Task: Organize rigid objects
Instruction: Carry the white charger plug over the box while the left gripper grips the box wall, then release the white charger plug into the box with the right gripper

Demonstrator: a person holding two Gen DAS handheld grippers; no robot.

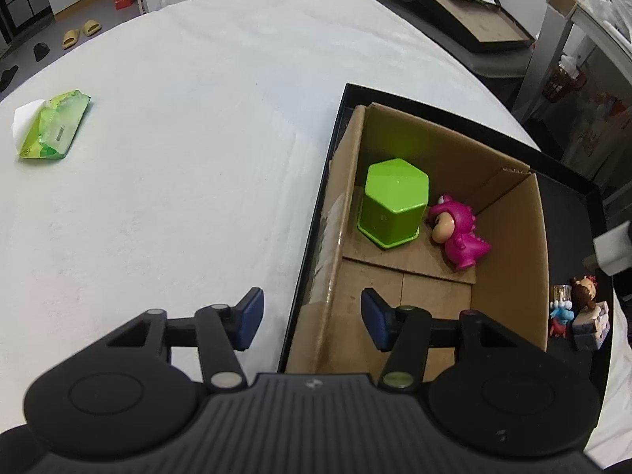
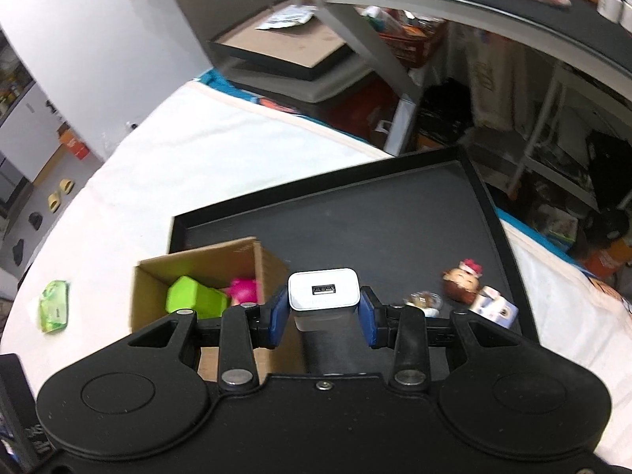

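A cardboard box (image 1: 509, 237) stands in a black tray (image 1: 316, 221) on the white bed. Inside it are a green hexagonal container (image 1: 391, 205) and a pink dinosaur figure (image 1: 458, 237). My left gripper (image 1: 312, 322) is open and empty, above the box's near left corner. My right gripper (image 2: 323, 318) is shut on a white USB charger (image 2: 324, 289), held above the tray (image 2: 395, 213) just right of the box (image 2: 252, 254). Small figurines (image 2: 464, 284) lie on the tray to the right; they also show in the left wrist view (image 1: 584, 308).
A green wet-wipes pack (image 1: 51, 126) lies on the bed at the far left. A grey shelf unit (image 2: 474, 15) and a flat box (image 2: 284, 51) stand beyond the bed's far edge. Slippers (image 1: 81, 33) lie on the floor.
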